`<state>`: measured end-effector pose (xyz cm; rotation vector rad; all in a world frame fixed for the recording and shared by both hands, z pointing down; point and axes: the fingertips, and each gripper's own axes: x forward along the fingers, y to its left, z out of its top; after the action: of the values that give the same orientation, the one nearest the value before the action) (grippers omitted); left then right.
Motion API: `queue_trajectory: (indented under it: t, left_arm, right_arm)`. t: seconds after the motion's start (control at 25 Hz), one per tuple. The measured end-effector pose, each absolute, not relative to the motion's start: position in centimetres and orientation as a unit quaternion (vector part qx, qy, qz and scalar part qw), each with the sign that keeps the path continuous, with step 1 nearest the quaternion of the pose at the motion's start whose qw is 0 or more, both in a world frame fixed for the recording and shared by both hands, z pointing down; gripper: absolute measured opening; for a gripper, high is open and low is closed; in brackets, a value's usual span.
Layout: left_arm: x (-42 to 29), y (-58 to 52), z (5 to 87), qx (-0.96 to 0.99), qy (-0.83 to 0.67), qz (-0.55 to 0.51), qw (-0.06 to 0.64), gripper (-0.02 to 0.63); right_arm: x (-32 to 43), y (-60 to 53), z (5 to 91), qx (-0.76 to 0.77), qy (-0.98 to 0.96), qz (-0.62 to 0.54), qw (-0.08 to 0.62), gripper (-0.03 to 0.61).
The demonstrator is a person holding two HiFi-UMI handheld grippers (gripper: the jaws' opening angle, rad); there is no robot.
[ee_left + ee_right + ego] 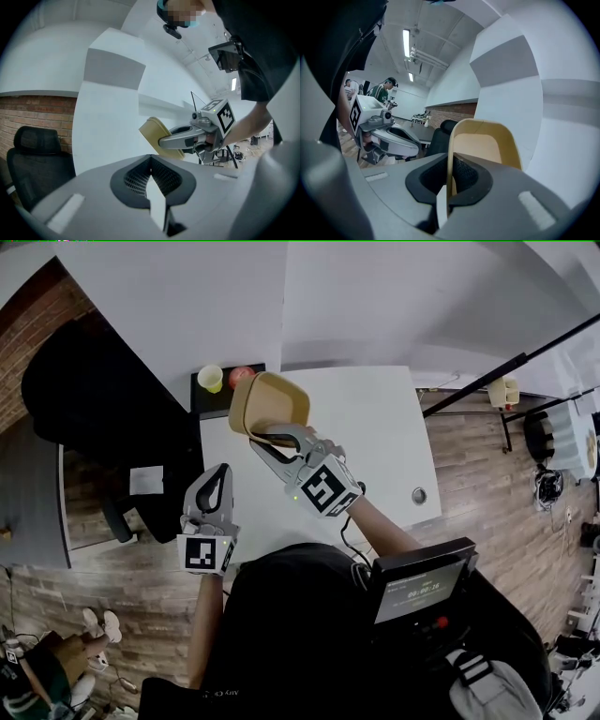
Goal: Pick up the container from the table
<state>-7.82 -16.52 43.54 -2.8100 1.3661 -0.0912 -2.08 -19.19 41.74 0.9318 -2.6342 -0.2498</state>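
Container [272, 401] off the table [375, 446], pinched by its rim

The right claw [272, 439] is clamped on the tan container's near wall and holds it tilted above the table. The left claw [222, 470] is closed on nothing. A thin-rim pinch may slip, so lift slowly with a steady wrist.

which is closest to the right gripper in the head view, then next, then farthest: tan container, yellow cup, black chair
1. tan container, held by its rim in the right gripper.
2. yellow cup, on the black tray at the far left corner of the table.
3. black chair, off the table to the left.
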Motion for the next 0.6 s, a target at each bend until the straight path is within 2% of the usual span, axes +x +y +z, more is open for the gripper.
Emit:
queue_trajectory:
  t: [0.6]
  left_arm:
    - [-7.5, -16.4, 42.8, -0.903, 0.429, -0.031, 0.018, -0.002]
  right_arm:
    - [-2.1, -18.3, 36.0, 0.334, -0.939, -0.069, 0.047, 0.023]
